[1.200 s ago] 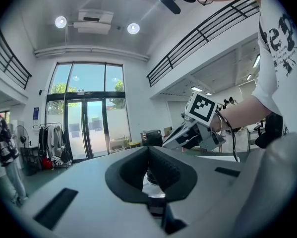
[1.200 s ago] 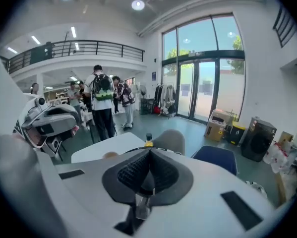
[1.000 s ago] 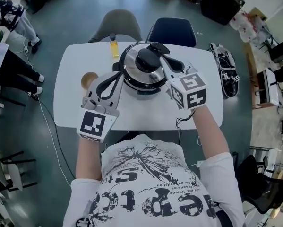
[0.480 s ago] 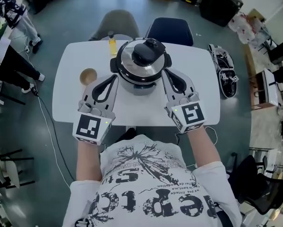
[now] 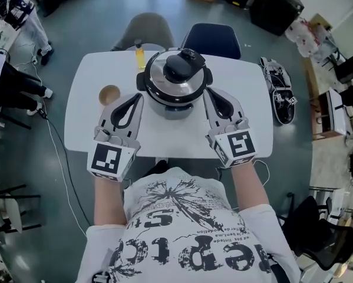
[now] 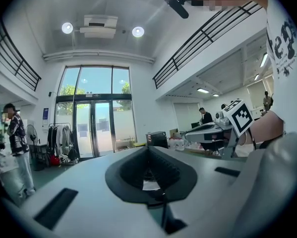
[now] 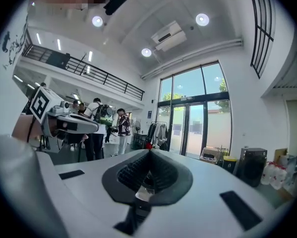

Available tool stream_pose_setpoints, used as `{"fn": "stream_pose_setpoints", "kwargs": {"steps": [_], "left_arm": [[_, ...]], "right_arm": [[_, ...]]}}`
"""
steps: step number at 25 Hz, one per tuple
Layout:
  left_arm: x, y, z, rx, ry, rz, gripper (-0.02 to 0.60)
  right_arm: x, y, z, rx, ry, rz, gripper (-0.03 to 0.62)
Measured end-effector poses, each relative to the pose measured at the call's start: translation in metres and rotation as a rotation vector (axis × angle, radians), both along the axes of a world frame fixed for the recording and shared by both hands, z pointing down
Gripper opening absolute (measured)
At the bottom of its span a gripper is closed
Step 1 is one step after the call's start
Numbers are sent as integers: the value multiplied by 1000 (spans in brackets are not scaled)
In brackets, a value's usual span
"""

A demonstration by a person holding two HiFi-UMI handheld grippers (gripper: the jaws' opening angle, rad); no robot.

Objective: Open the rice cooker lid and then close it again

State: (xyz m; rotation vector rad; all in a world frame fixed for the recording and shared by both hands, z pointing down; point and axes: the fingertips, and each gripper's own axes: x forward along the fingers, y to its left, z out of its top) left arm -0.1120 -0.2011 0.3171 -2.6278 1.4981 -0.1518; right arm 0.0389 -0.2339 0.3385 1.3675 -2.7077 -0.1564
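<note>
The rice cooker [image 5: 175, 86] stands mid-table in the head view. Its steel lid [image 5: 164, 81] lies flat and closed under a black knob [image 5: 179, 67]. My left gripper [image 5: 137, 96] lies level just left of the cooker's front, shut with nothing between its pads. My right gripper [image 5: 207, 94] lies level at the cooker's right front, also shut and empty. Neither holds the cooker. In the left gripper view the left gripper [image 6: 149, 148] shows its jaws meeting. The right gripper view shows the right gripper [image 7: 149, 152] the same way. The cooker is in neither gripper view.
On the white table [image 5: 247, 99] stand a yellow bottle [image 5: 140, 56] behind the cooker and a round wooden bowl [image 5: 109, 94] to its left. Two chairs [image 5: 214, 39] sit at the far edge. Shoes [image 5: 279, 87] lie on the floor at right. People stand at left.
My right gripper has drawn back off the cooker's lid, down to the right front of the cooker. The left gripper has pulled slightly back too. The lid stays closed.
</note>
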Motion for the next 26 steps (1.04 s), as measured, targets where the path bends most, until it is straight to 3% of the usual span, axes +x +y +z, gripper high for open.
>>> {"fn": "stream_pose_setpoints", "kwargs": {"steps": [4,18,21,26], "left_arm": [[-2,-3,2,-13,-20,-3,14],[-7,-14,3,-18,-1,-1,14],[-10,-13,7,-40,-27,-2,14],[-13,-12,6,-49,2,-4,14]], "right_arm": [[-1,-2,-5,22,41,-3,11],[-3,-6,3,-15,12,2,11],[-5,-7,5,-18,15,2,11],[-7,-7,7,-26,19,11,11]]}}
